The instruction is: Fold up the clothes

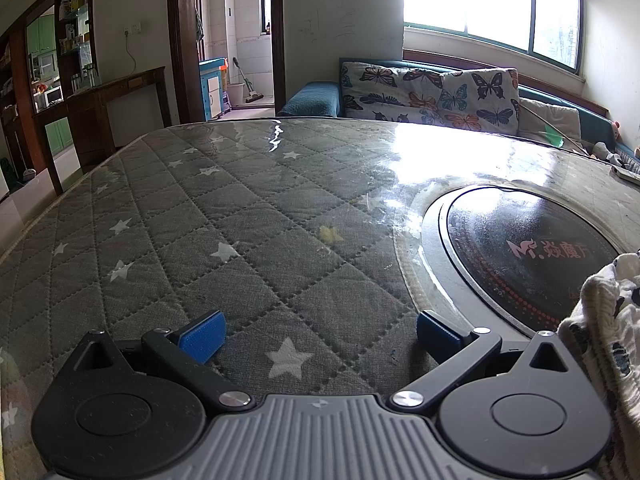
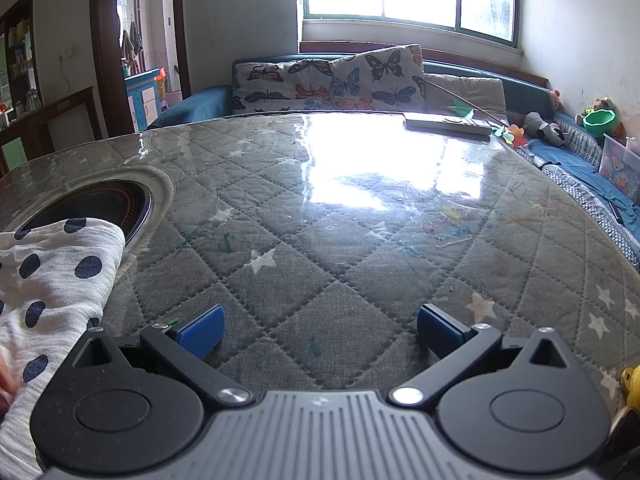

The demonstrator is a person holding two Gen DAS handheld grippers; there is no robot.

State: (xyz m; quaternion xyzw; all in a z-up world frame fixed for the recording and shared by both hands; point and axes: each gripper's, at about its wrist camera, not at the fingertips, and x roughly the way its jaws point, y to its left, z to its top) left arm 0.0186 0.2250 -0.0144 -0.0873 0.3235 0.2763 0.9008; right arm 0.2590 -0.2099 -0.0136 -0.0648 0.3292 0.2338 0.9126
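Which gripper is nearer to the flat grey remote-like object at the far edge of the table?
Right. The right gripper faces the flat grey object across the table. The left gripper sits further left, beside the round cooktop.

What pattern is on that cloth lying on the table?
White cloth with dark blue polka dots, clearest in the right wrist view.

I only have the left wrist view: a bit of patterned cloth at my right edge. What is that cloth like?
Observer: In the right wrist view it is a white cloth with dark blue polka dots, lying at the left of that frame.
Operator: Is the right claw holding it?
Observer: No. The right claw is open with nothing between its fingers, and the cloth is off to its left.
Operator: Does the cloth touch the round black plate?
Observer: Its top edge overlaps the near side of the round black plate set in the table.
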